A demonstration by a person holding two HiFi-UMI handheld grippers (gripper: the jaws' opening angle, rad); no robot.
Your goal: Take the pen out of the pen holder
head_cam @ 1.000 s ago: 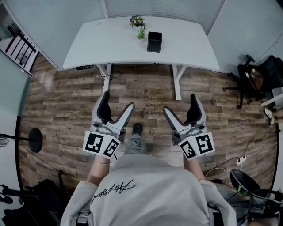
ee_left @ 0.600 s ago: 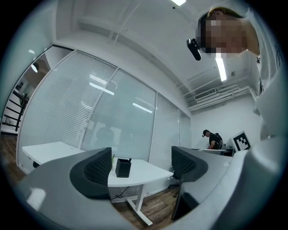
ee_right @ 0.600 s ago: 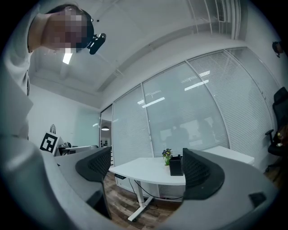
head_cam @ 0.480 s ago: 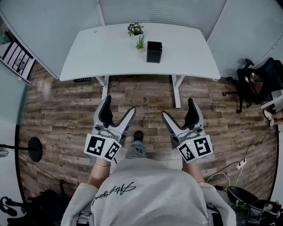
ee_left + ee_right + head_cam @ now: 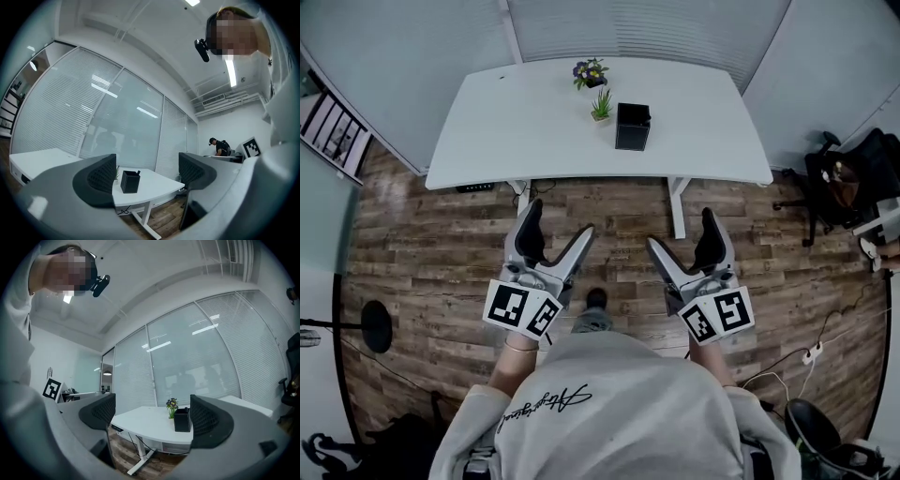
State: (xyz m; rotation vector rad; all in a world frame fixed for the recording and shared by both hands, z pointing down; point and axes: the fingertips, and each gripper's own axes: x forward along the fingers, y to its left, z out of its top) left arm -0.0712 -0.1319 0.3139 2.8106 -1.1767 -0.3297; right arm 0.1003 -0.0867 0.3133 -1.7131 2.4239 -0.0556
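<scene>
Pen holder [image 5: 633, 127] sits on bench [image 5: 534, 122], top middle of frame. L gripper [image 5: 560, 221] & R gripper [image 5: 682, 230] are well apart from it, fingers wide open, holding nothing, prob. ready to grab.

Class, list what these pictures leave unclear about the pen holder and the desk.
- Pen holder: head view, its inside is too small and dark to read.
- Plants: left gripper view, mostly behind one jaw.
- Desk: right gripper view, one jaw covers one end.
</scene>
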